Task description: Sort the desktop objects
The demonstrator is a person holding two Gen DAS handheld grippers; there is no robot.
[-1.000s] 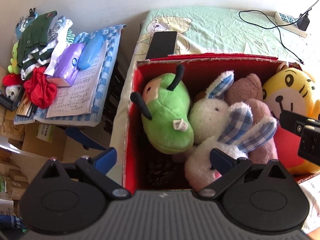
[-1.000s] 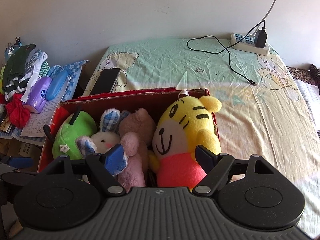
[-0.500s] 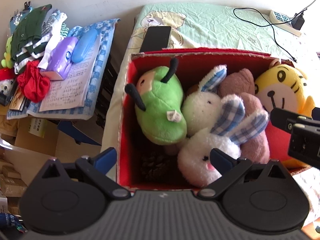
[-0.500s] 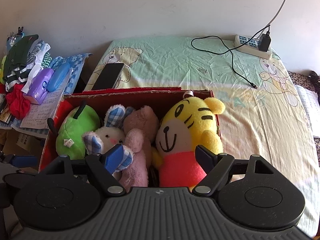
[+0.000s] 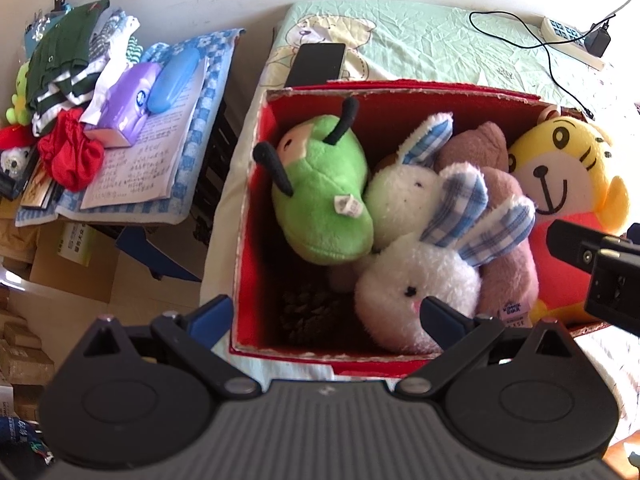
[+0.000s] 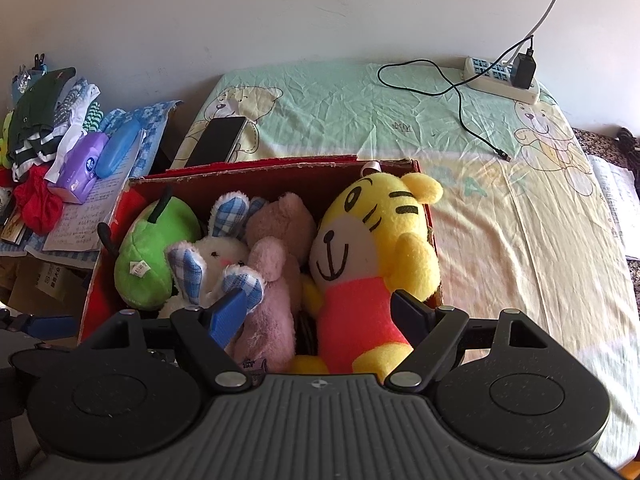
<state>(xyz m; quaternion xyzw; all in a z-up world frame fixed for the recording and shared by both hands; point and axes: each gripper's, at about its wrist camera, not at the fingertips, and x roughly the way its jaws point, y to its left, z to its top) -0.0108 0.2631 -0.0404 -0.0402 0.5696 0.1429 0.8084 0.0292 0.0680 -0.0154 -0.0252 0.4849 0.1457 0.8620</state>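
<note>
Both grippers are the same build. The left gripper (image 5: 326, 312) has a dark grey ribbed body up front with a tiny crosshair mark in the middle, and a black rounded housing with a circular disc on each side. Black linkage arms with silver rivets run out to blue fingers (image 5: 212, 314). The right gripper (image 6: 316, 312) matches it, its plastic a bit dusty, one blue finger (image 6: 226, 314) catching the light.

Bright daylight pours in from the right, glaring off the bedsheet (image 6: 500, 208); box (image 5: 256, 184) interior shadowed, focus sharp, fisheye corners bend and darken.
</note>
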